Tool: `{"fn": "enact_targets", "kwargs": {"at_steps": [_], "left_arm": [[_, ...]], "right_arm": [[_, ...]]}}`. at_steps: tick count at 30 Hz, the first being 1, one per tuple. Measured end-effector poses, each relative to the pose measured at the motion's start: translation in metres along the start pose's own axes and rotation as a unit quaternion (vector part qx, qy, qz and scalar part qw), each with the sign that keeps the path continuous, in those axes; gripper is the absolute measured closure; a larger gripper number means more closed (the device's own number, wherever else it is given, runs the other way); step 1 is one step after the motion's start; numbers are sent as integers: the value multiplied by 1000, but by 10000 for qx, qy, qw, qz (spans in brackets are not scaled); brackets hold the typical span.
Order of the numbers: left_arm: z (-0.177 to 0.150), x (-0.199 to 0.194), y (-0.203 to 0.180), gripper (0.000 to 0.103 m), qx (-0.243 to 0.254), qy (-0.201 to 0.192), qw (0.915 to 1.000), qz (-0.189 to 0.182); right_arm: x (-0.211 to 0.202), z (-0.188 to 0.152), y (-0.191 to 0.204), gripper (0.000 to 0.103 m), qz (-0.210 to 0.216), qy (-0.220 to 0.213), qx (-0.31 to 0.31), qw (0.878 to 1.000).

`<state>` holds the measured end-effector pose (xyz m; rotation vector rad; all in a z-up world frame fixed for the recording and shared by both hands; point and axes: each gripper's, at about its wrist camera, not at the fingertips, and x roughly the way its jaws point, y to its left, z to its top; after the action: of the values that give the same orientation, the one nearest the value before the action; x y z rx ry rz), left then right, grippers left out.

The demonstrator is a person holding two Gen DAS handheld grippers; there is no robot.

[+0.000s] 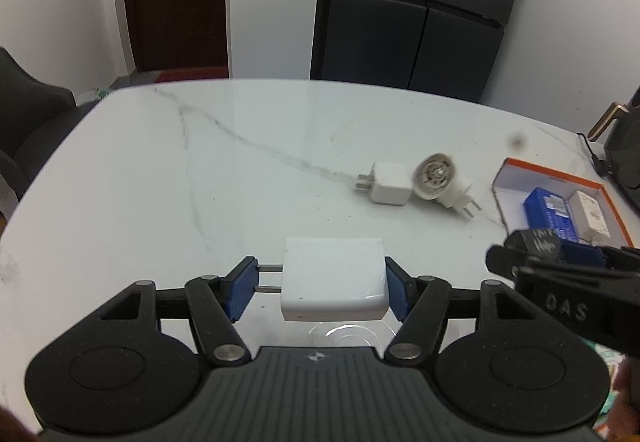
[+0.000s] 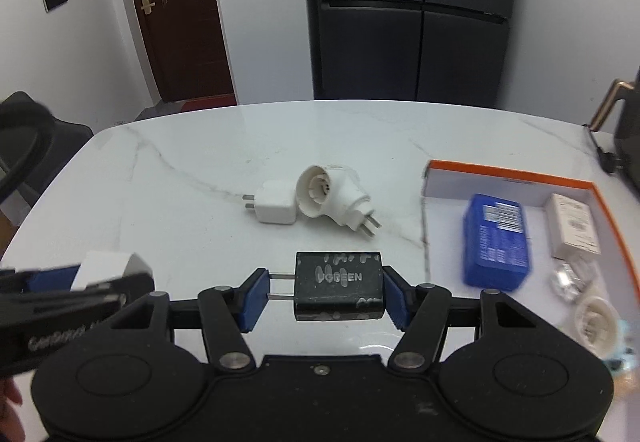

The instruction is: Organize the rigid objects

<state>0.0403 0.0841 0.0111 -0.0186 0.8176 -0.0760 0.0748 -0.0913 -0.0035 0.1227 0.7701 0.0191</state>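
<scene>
Above the near desk (image 2: pixel 168 178), left claw (image 1: pixel 320 288) clamps a white charger (image 1: pixel 334 282); right claw (image 2: pixel 322 292) clamps a black charger (image 2: pixel 338 284). Carry both level rightward to the orange-rimmed box (image 2: pixel 508 172), lowering beside the contents.

Beyond my white marble table (image 1: pixel 200 170) stands a tall dark fridge (image 2: pixel 408 10) against the wall, with a brown door (image 2: pixel 176 2) to its left. A dark chair (image 1: pixel 28 114) sits at the table's left edge, and a black kettle with a brass handle (image 2: pixel 606 102) at its right.
</scene>
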Motion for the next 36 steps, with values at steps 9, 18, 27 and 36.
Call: {"fn": "enact_targets", "kwargs": {"at_steps": [9, 18, 27, 36], "left_arm": [[-4, -44, -27, 37, 63, -231, 9997, 78], [-12, -73, -53, 37, 90, -290, 9995, 18], [-18, -82, -88, 37, 260, -289, 9990, -226], [-25, -83, -119, 37, 403, -270, 9981, -381]], "right_arm": [[-58, -5, -28, 30, 34, -119, 47, 9999], [-107, -16, -58, 30, 84, -242, 87, 9996], [-133, -29, -93, 30, -65, -311, 217, 9993], [-142, -38, -123, 30, -158, -291, 393, 9987]]}}
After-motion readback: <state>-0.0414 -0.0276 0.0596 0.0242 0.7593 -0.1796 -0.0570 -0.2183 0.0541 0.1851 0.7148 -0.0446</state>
